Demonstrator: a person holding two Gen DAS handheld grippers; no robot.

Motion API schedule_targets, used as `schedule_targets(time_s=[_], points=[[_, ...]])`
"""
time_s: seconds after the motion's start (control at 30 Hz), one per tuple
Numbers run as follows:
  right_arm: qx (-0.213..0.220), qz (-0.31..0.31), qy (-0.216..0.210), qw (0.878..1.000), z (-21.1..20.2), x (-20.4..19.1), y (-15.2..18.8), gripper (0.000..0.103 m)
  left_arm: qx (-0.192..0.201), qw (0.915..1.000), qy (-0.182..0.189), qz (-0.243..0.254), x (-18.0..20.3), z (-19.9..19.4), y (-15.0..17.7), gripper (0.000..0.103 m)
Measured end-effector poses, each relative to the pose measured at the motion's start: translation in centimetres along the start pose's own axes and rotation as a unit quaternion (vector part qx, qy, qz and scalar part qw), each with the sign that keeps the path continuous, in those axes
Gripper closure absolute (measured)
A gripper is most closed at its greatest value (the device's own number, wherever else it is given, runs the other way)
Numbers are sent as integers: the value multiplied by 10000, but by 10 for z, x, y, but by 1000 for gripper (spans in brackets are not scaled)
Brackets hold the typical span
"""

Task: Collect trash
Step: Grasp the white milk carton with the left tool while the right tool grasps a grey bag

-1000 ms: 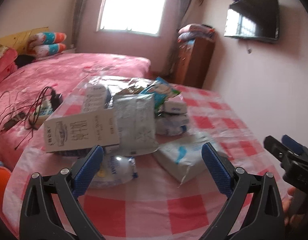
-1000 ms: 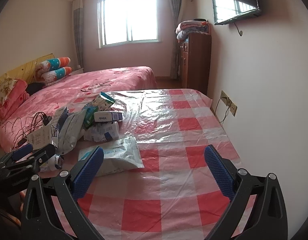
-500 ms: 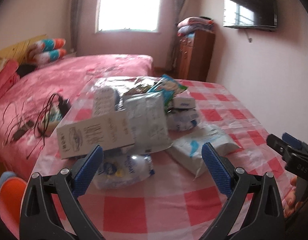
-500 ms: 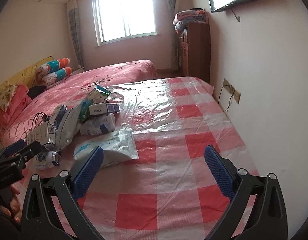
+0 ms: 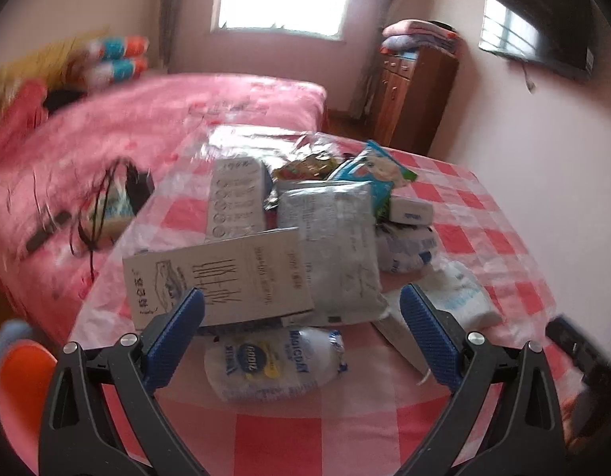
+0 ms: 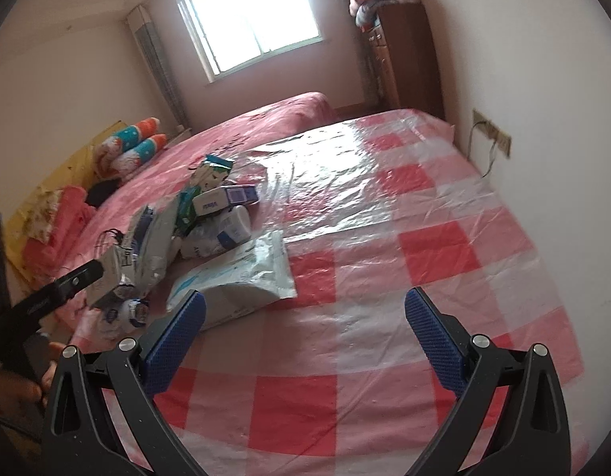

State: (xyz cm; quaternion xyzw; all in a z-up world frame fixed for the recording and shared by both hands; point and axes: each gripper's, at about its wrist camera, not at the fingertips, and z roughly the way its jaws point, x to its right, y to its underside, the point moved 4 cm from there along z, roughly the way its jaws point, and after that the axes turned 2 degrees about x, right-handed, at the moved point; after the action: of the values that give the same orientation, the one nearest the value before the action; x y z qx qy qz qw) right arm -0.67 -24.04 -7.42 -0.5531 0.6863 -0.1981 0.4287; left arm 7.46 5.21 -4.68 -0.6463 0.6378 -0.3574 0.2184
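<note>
A pile of trash sits on the red-and-white checked tablecloth (image 5: 289, 432): a white carton (image 5: 222, 277), a grey pouch (image 5: 337, 254), a crumpled white-blue wrapper (image 5: 269, 361), a white tissue pack (image 5: 460, 297), a teal snack bag (image 5: 375, 172). My left gripper (image 5: 301, 309) is open and empty, just in front of the carton and above the wrapper. My right gripper (image 6: 305, 311) is open and empty over the cloth, right of the pile (image 6: 194, 234) and near the tissue pack (image 6: 242, 273).
A pink bed (image 5: 127, 127) with cables (image 5: 103, 206) lies left of the table. A wooden cabinet (image 6: 404, 59) stands at the back, a wall with a socket (image 6: 492, 135) on the right, a TV (image 5: 539, 35) above.
My left gripper has moved forward, closer to the pile, with blur from the motion. My right gripper has tilted and risen a little, looking down more on the cloth. Both stay open.
</note>
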Motion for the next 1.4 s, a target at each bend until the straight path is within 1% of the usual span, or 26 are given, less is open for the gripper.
schedule_targets(time_s=[0.07, 0.2, 0.23, 0.3, 0.33, 0.47, 0.57, 0.63, 0.8, 0.87, 1.0, 1.07, 1.13, 1.23, 1.33, 1.4], points=[[-58, 33, -172, 9998, 3, -2, 0, 4, -149, 9990, 6, -417, -15, 7, -3, 4], [-210, 9, -507, 9985, 9, -10, 0, 7, -451, 9918, 173, -1183, -38, 15, -6, 4], [-268, 6, -593, 9979, 11, -12, 0, 14, -530, 9887, 249, -1381, -41, 15, -6, 4], [-446, 12, -813, 9957, 15, -20, 3, 24, -602, 9834, 339, -1679, -46, 14, -7, 4], [-521, -3, -891, 9947, 17, -23, 4, 25, -612, 9809, 382, -1804, -47, 12, -7, 4], [-776, 7, -1104, 9909, 25, -30, 9, 26, -749, 9743, 629, -2029, -43, 10, -7, 5], [-910, 33, -1128, 9894, 31, -31, 12, 26, -902, 9643, 767, -2368, -47, 16, -4, 5], [-1043, 89, -1210, 9871, 35, -33, 14, 26, -901, 9611, 698, -2515, -52, 19, -3, 5], [-1247, 2, -1177, 9852, 47, -43, 17, 26, -973, 9592, 537, -2601, -60, 34, -5, 5], [-1292, -16, -1104, 9854, 49, -44, 17, 26, -944, 9597, 546, -2589, -63, 37, -7, 5], [-1375, 22, -976, 9857, 58, -46, 13, 26, -911, 9664, 381, -2374, -67, 50, -15, 5], [-1386, 32, -905, 9862, 64, -48, 11, 26, -891, 9722, 291, -2145, -65, 56, -20, 5], [-1416, 67, -811, 9866, 71, -49, 7, 26, -864, 9795, 114, -1819, -62, 60, -23, 5], [-1437, 74, -706, 9871, 81, -52, 1, 26, -795, 9867, -43, -1415, -56, 62, -25, 5], [-1404, 45, -572, 9884, 92, -54, -7, 25, -705, 9915, -37, -1096, -48, 62, -25, 5], [-1377, -33, -466, 9894, 101, -57, -13, 23, -668, 9939, 58, -872, -42, 62, -23, 5]])
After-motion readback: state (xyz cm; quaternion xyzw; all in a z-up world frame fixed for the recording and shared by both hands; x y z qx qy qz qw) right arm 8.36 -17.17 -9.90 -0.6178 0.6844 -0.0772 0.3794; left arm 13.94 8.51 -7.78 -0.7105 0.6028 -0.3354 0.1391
